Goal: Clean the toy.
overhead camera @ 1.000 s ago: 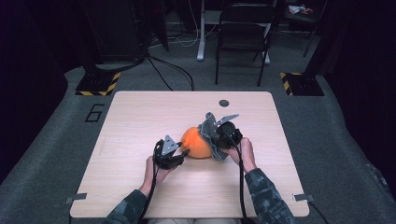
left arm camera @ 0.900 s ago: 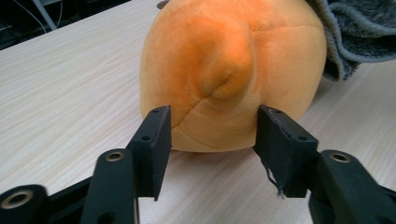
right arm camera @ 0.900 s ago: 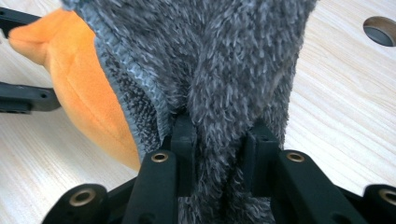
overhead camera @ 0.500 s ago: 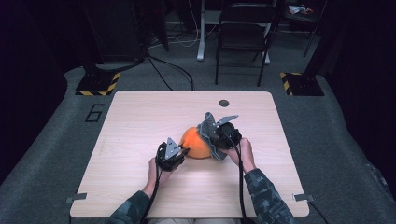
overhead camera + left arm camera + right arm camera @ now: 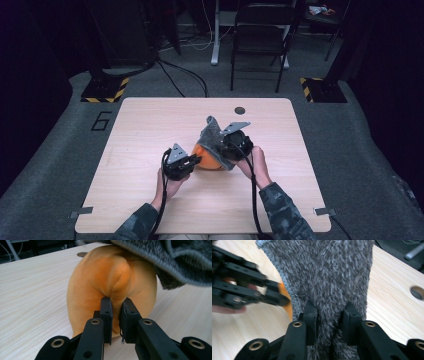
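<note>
An orange plush ball (image 5: 207,159) lies mid-table with a grey fuzzy cloth (image 5: 214,134) draped over its right side. My left gripper (image 5: 196,160) meets it from the left. In the left gripper view the jaws (image 5: 116,308) have just been closing and now pinch a fold of the orange plush (image 5: 107,275), under the hanging grey cloth (image 5: 180,262). My right gripper (image 5: 224,146) is at the ball's right. In the right gripper view it (image 5: 329,312) is shut on the grey cloth (image 5: 324,272), with the left gripper (image 5: 282,300) beyond at the left.
The pale wooden table (image 5: 150,125) has a round cable hole (image 5: 240,110) near its far edge. A folding chair (image 5: 260,45) and two stands with yellow-black striped feet (image 5: 105,90) are on the carpet behind the table.
The left gripper's jaws have closed on the orange plush. The right gripper has lifted slightly, pulling the grey cloth up with it.
</note>
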Tool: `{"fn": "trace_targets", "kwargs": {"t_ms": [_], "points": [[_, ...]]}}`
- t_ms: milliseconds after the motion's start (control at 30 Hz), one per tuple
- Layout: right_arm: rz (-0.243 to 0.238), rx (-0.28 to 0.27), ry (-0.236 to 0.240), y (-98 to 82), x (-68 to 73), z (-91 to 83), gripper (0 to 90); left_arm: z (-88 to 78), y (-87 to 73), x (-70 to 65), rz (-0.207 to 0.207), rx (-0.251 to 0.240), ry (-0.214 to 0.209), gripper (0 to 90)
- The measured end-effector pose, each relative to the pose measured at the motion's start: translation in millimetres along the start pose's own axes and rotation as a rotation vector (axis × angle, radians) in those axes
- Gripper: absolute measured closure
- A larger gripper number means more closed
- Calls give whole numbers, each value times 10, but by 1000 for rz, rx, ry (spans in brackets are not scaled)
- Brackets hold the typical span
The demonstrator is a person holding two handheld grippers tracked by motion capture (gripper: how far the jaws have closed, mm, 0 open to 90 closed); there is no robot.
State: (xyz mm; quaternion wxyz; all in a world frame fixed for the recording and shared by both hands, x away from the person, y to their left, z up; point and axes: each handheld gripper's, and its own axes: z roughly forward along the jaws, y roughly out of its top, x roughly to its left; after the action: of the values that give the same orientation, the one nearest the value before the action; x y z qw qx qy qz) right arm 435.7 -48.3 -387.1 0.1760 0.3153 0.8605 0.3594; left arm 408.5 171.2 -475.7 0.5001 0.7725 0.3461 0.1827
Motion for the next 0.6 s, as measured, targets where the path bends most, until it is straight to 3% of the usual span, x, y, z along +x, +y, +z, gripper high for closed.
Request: {"fn": "trace_targets", "kwargs": {"t_ms": [100, 200, 333, 367, 600], "points": [[-35, 14, -21, 13, 105, 68, 690, 12, -2, -13, 7, 8, 6, 813], [-41, 38, -54, -36, 104, 163, 689, 34, -26, 4, 21, 13, 17, 812], [-5, 52, -49, -102, -3, 211, 687, 41, -37, 18, 29, 27, 15, 811], [-16, 51, -49, -109, -37, 216, 685, 43, -38, 22, 26, 27, 16, 810], [61, 113, -38, -230, -235, 278, 683, 53, -58, 55, 22, 31, 18, 804]]}}
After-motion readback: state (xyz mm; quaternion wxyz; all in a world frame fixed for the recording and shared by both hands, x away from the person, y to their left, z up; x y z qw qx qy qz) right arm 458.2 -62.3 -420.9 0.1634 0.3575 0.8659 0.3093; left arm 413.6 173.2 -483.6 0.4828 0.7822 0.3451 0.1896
